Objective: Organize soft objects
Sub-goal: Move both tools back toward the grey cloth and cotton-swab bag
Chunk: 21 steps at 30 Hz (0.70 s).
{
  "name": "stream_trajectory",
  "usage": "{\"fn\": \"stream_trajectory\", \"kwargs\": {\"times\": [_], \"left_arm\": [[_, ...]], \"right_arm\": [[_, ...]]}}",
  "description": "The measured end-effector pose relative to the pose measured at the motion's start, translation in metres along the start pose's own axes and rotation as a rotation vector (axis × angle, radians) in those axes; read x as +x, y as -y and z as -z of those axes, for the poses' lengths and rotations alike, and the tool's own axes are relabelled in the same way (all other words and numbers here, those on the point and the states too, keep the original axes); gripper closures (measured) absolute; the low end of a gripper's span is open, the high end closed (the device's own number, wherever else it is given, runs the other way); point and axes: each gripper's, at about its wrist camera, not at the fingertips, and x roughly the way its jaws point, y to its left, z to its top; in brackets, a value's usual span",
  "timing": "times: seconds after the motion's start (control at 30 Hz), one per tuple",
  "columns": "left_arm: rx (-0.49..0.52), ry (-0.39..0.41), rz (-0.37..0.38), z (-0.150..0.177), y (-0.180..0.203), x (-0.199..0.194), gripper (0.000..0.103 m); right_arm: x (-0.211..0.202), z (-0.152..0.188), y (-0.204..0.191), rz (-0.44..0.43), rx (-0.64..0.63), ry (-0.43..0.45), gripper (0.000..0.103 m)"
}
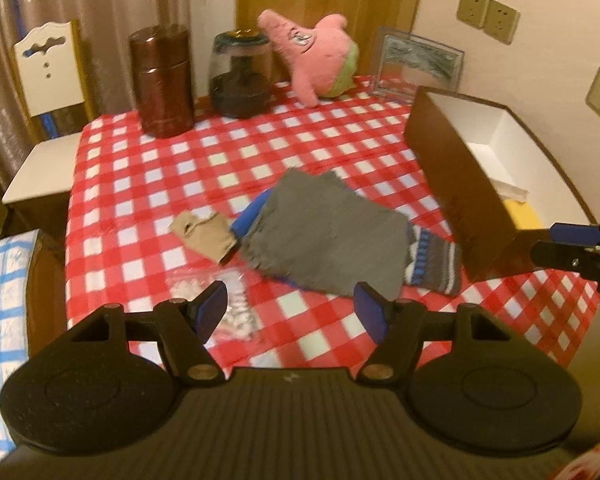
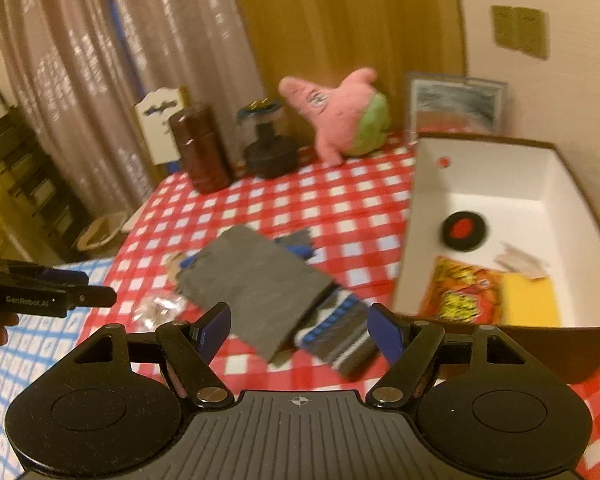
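Observation:
A grey folded cloth lies mid-table on the red checked tablecloth, covering part of a blue item. A striped knit sock pokes out at the cloth's right, and a beige soft piece lies to its left. My left gripper hovers open and empty just short of the cloth's near edge. In the right wrist view, my right gripper is open and empty above the grey cloth and the sock. A pink starfish plush leans at the back.
An open brown box with a white inside stands at the right, holding a black-and-red disc and an orange packet. A clear plastic bag lies near the left fingertip. A brown canister, a dark jar and a picture frame stand behind.

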Motion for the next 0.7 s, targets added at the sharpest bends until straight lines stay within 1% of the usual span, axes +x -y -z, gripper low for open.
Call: {"fn": "stream_trajectory", "kwargs": {"times": [0.13,0.23,0.37,0.5,0.7], "left_arm": [[-0.031,-0.025,-0.020,0.012,-0.013,0.002,0.036],[-0.059,-0.041,-0.033,0.019,-0.023,0.005,0.038],[-0.097,-0.058,-0.048,0.026,-0.034,0.010,0.039],[-0.108,-0.073,-0.071,0.030,-0.039,0.018,0.039],[-0.124,-0.085,-0.056,0.030,-0.043,0.033,0.039]], "right_arm": [[0.021,0.006,-0.016,-0.022,-0.033,-0.041,0.028],[0.036,0.011,-0.028,-0.036,-0.052,-0.071,0.028],[0.058,0.015,-0.040,-0.038,-0.085,-0.106,0.028],[0.079,0.016,-0.046,-0.024,-0.113,-0.129,0.028],[0.108,0.009,-0.043,0.023,-0.092,-0.125,0.028]]}}
